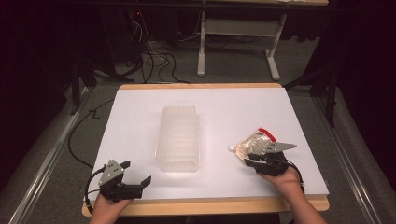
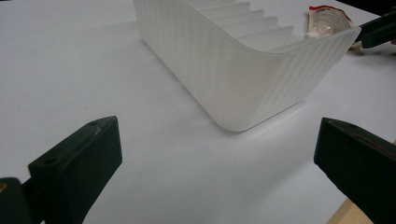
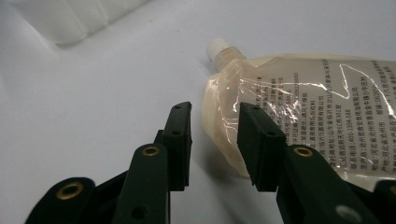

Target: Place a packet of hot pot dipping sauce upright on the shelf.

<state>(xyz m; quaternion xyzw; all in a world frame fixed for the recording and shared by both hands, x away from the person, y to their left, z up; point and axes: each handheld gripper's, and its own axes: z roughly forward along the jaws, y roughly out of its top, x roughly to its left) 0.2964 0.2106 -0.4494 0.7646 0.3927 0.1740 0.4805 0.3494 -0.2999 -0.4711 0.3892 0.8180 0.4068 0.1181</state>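
A translucent white ribbed bin (image 1: 178,138) stands empty in the middle of the white board, long side running away from me. A clear spouted pouch (image 1: 254,142) of pale liquid with a red top strip lies flat to its right. My right gripper (image 1: 248,160) is at the pouch's near end. In the right gripper view it (image 3: 212,112) is open by a narrow gap, with the pouch's edge (image 3: 280,107) just below the white spout lying between the jaws. My left gripper (image 1: 137,171) is wide open at the front left, facing the bin's near corner (image 2: 243,70) with nothing between its jaws.
The white board (image 1: 140,116) covers a wooden table whose front edge (image 1: 210,205) runs just ahead of both hands. Beyond the table are a dark floor with cables (image 1: 154,60) and a white desk frame (image 1: 238,42).
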